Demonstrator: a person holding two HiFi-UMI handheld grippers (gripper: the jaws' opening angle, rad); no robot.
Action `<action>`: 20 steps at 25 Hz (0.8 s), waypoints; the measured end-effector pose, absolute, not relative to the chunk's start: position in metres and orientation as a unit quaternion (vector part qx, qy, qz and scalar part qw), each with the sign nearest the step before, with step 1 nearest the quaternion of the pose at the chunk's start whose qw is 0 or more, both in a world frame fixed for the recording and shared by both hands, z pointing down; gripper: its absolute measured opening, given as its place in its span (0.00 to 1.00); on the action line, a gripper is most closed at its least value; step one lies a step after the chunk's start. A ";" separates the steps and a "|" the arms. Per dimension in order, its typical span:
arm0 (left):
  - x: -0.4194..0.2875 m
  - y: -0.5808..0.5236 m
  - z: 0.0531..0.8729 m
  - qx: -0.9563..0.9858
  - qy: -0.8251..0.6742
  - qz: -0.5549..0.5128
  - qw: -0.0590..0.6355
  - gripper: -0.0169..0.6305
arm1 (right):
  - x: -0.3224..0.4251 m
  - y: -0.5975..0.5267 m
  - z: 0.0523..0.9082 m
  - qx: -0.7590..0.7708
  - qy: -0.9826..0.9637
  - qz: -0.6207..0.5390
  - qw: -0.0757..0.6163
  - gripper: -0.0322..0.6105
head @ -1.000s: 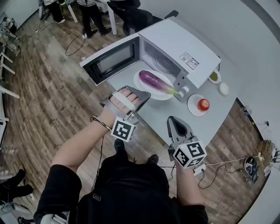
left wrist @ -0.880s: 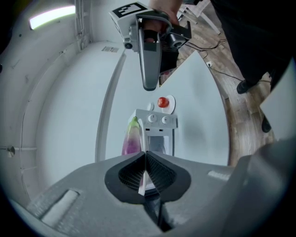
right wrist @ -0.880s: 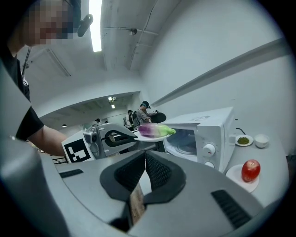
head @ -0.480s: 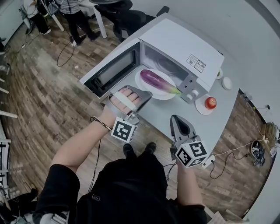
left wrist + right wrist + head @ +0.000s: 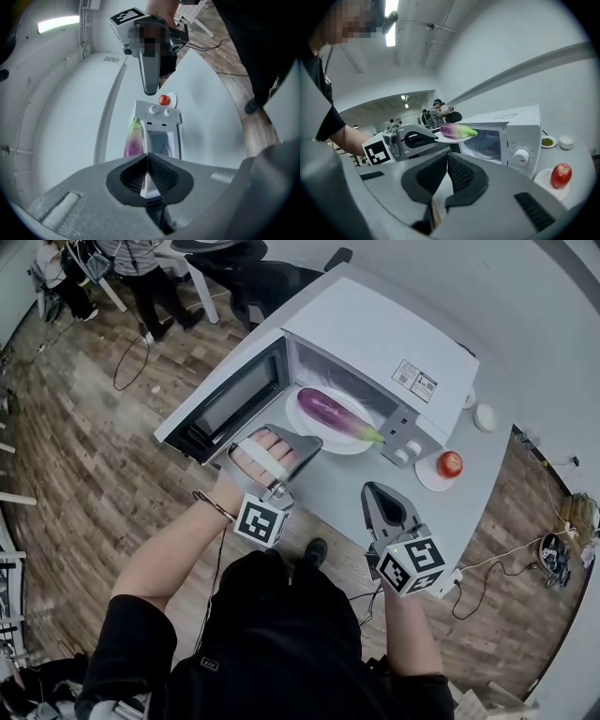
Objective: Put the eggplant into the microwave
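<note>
- The left gripper [image 5: 302, 442] has its jaws pressed nearly together on the near rim of a white plate [image 5: 354, 442], with the thin edge pinched between the pads. Gripping the near side looks chosen so that the far side of the plate can lead into the oven.
- The eggplant [image 5: 333, 415] lies on that plate, just beyond the left gripper's tips, with its green stem pointing toward the right gripper's side. Neither gripper touches it. Carrying it by the plate likely spares it from being squeezed.
- In the right gripper view the plate [image 5: 452, 138] is clear of the table and roughly level. It is in front of the microwave [image 5: 384, 334], at the mouth of its opening, so the eggplant is not yet inside.
- The door [image 5: 230, 404] is swung wide to the outer side of the left gripper, which leaves the opening ahead of the plate free.
- The right gripper [image 5: 377, 493] has its jaws closed together on nothing. It hangs back beside the left gripper, nearer the person and well apart from the plate, which leaves the path to the opening free.
- An apple [image 5: 450, 463] sits on a small dish beyond the right gripper, beside the microwave's knobs, out of the plate's way.
- A pinch on one side of the rim is a weak hold, so the plate could tip and the eggplant could roll off.
</note>
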State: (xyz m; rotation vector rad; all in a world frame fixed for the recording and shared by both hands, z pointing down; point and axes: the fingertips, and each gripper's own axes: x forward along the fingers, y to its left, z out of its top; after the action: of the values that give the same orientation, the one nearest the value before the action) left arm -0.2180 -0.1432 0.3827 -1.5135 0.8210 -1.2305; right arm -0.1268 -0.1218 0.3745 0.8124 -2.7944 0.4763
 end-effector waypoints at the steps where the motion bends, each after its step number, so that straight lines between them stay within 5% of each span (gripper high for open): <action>1: -0.220 -0.146 0.383 -0.624 0.339 -0.505 0.491 0.05 | -0.129 -0.125 0.375 0.276 -0.943 0.161 0.098 0.08; 20: -0.256 -0.198 0.432 -0.645 0.270 -0.458 0.548 0.05 | -0.185 -0.131 0.425 0.376 -0.893 0.221 0.109 0.08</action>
State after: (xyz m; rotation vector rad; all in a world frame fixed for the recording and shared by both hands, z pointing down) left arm -0.2562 -0.1977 0.4321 -1.5282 0.6401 -1.0855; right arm -0.1855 -0.1305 0.4254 1.1057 -2.6274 0.6492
